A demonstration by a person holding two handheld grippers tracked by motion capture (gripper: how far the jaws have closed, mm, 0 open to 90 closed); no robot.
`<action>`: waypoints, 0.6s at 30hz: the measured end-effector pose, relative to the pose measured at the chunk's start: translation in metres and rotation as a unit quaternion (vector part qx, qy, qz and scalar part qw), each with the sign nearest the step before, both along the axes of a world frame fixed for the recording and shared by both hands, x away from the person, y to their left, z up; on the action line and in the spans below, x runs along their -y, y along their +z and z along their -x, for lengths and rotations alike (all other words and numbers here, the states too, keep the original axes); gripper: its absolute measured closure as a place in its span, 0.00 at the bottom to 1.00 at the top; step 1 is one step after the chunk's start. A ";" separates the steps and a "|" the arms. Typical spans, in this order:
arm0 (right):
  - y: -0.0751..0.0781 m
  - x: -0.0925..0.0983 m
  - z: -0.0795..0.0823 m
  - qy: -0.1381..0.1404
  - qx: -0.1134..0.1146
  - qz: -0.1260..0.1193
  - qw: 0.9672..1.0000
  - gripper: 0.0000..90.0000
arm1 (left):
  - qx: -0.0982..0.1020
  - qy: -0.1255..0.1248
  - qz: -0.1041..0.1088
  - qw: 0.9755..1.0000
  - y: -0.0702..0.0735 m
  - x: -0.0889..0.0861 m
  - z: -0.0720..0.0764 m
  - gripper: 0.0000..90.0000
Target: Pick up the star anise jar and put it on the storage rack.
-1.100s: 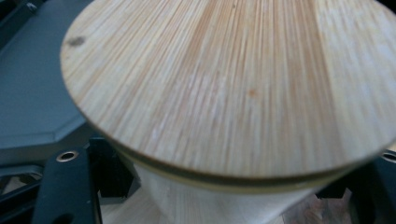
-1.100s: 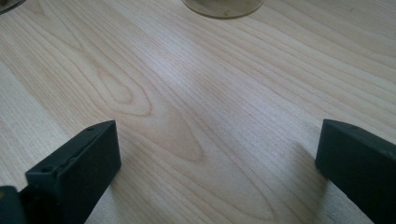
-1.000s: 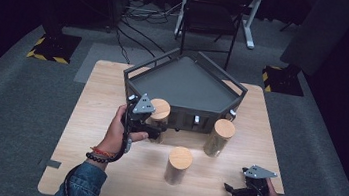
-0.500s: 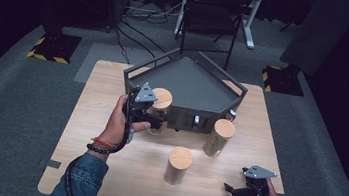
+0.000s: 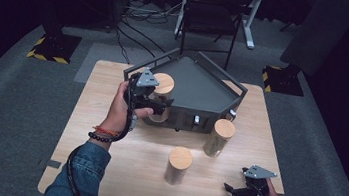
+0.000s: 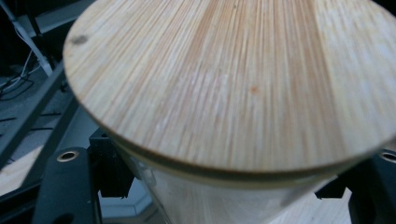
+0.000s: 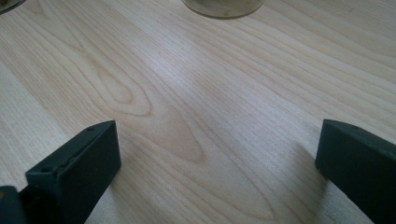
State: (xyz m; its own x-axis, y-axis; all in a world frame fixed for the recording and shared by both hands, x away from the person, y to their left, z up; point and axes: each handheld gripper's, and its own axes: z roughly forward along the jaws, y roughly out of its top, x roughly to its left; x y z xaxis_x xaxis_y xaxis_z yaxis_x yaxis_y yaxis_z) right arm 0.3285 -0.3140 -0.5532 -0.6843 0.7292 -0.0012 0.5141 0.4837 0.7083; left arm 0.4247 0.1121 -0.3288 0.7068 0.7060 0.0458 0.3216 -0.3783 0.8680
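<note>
Left gripper is rising since a second ago, carrying the lidded jar up off the table; the jar is now sitting higher against the near wall of the dark tray just behind it. Its jaws are clamping the jar body just under the wooden lid. Right gripper is staying put at the table's near right corner, jaws spread wide with nothing between them. Two more jars, centre jar and right jar, are standing unmoved between the two grippers.
</note>
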 end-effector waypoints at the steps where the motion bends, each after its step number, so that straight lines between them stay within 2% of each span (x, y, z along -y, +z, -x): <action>1: 0.000 0.000 0.000 0.000 0.000 0.000 1.000 0.00 | 0.001 -0.001 0.000 1.000 0.002 0.000 -0.002 0.28; 5: 0.000 0.000 0.000 0.000 0.000 0.000 1.000 0.00 | 0.006 0.004 0.003 1.000 0.010 0.003 -0.010 0.28; 18: 0.000 0.000 0.000 0.000 0.000 0.000 1.000 0.00 | 0.003 0.024 0.005 1.000 0.016 0.012 -0.037 0.28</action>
State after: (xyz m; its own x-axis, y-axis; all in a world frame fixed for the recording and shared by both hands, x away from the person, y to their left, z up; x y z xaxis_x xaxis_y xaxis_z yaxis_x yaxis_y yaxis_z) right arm 0.3285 -0.3140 -0.5532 -0.6848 0.7288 -0.0013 0.5136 0.4839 0.7086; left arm 0.4617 0.1003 -0.3131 0.6720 0.7392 0.0439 0.3332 -0.3548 0.8736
